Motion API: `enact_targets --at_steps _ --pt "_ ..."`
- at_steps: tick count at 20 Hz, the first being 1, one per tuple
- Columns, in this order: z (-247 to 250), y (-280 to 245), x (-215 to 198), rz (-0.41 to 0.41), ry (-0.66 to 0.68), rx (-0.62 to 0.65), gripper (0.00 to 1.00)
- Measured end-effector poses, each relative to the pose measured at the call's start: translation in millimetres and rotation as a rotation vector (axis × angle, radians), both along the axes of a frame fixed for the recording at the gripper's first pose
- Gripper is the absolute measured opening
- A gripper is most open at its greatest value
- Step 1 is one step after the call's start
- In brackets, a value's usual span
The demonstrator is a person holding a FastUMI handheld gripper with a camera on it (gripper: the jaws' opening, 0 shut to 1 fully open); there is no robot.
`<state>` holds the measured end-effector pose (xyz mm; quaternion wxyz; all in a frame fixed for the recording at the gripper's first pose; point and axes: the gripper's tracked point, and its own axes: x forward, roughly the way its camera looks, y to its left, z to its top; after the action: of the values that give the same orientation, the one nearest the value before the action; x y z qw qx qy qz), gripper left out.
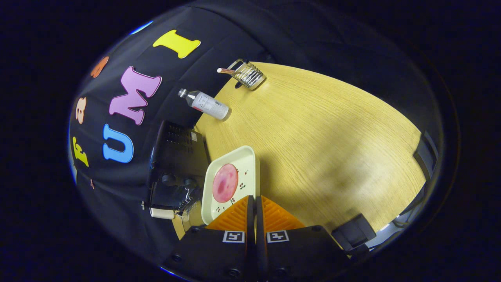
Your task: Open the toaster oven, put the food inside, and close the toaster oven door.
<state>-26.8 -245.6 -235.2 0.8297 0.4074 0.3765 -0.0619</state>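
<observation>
toaster oven [178, 164] door hidden, plate [231, 184] corner covered

My gripper [252, 203] fingers are pressed together, nothing between them, just over the cream tray [250, 156] carrying a round pink slice of food [225, 183]. The black toaster oven [176, 168] sits beside that tray on the wooden table [332, 137], a bottle [205, 104] beyond it.

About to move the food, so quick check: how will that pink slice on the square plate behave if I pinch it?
The pink slice looks thin and flat on the plate, so it will probably flop and sag. Its surface looks smooth, perhaps slippery. The gripper, fingers together just short of the plate, may slide the light-looking plate toward the toaster oven.
</observation>
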Motion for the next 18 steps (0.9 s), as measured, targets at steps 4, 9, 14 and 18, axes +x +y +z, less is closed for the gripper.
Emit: enact_targets --at_steps 4,9,14,18 --pt "14 32 -21 -0.056 -0.027 0.014 0.06" --pt "17 93 -37 -0.118 -0.046 0.051 0.06" --pt "24 156 -25 -0.08 -0.06 0.073 0.06" --pt "41 196 -10 -0.049 -0.106 0.077 0.06"
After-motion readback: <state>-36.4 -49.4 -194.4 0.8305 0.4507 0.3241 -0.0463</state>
